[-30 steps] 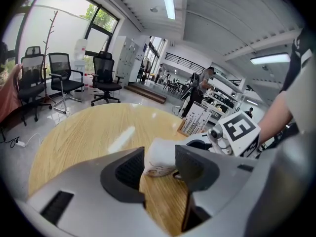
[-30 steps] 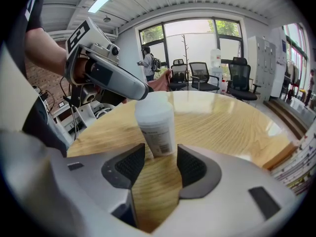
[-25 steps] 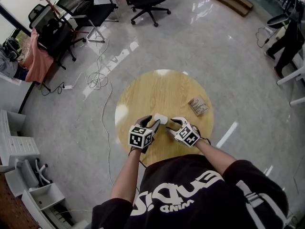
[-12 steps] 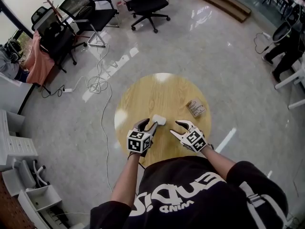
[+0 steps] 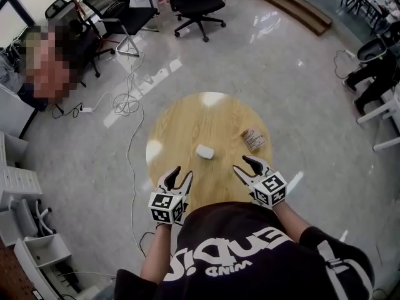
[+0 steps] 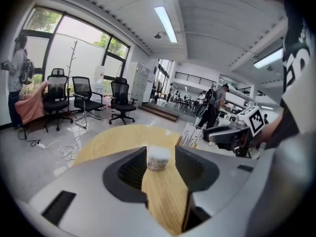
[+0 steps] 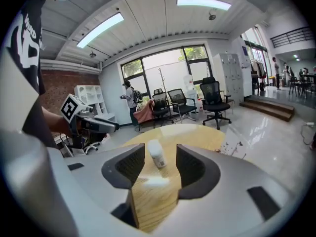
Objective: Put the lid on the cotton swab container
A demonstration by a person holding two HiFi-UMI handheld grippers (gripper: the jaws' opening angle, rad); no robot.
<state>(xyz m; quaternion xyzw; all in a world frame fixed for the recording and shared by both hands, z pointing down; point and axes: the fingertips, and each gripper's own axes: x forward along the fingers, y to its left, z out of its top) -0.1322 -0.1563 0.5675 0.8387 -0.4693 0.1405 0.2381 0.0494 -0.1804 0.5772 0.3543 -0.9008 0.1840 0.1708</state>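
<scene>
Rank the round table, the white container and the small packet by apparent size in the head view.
Largest: round table.
Then small packet and white container, which look nearly alike, too close to rank.

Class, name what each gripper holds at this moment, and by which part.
Nothing is held. The left gripper and the right gripper both have their jaws apart and empty. The cotton swab container sits free on the table.
</scene>
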